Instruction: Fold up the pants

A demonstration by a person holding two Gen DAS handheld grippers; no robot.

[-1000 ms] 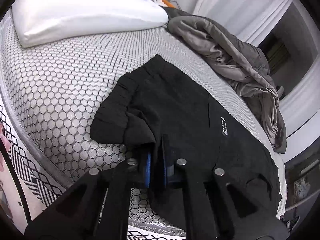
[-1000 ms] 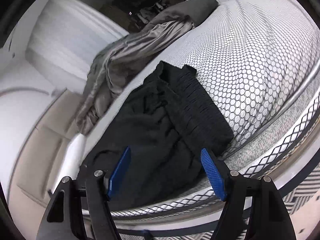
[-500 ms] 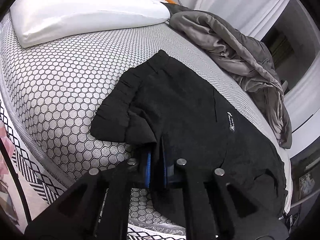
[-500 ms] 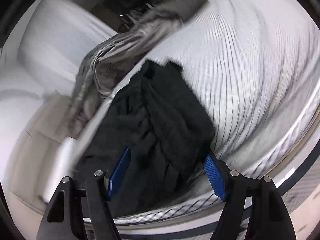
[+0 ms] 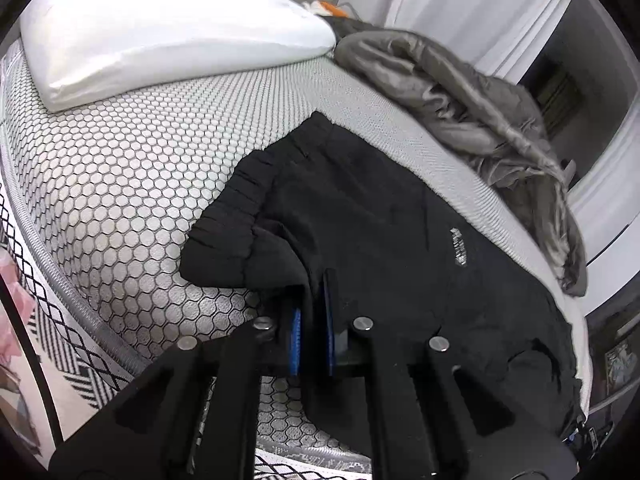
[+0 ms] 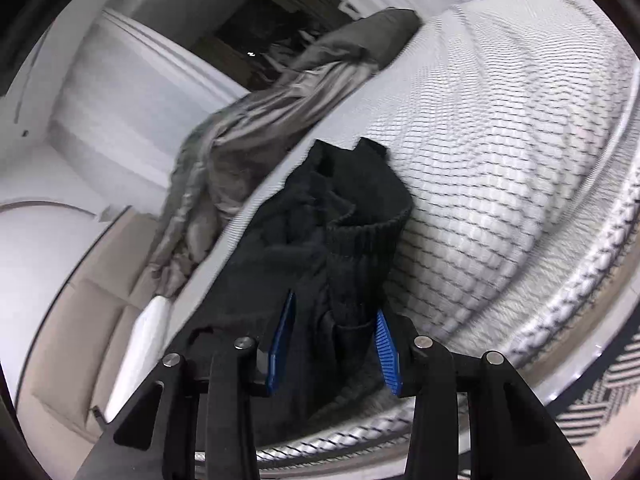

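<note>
Closest in, the left gripper [image 5: 312,320] had its blue pads pressed nearly together, pinching a fold of the black pants [image 5: 380,248] right at the near edge of the bed [image 5: 120,184]. The right gripper [image 6: 334,344] had just been closing its jaws, and a bunched ribbed bit of the pants [image 6: 340,240] sat between the blue pads (looked like the knit cuff or waistband, hard to say which). The pads looked about touching the cloth on both sides, but I couldn't tell if they were actually squeezing it yet, since that view was a bit smeared.

The pants themselves were plain black, soft and fleecy looking, with a small pale logo [image 5: 459,247] on the upper side and ribbed gathered bands at one end. In the left wrist view they lay on the honeycomb-patterned mattress cover with the long axis running diagonally, from the near right corner up toward the middle of the bed.

Farther back, a crumpled grey blanket [image 5: 480,120] lay along the far side of the bed, just beyond the pants, and a white pillow [image 5: 160,28] sat at the head end.
</note>
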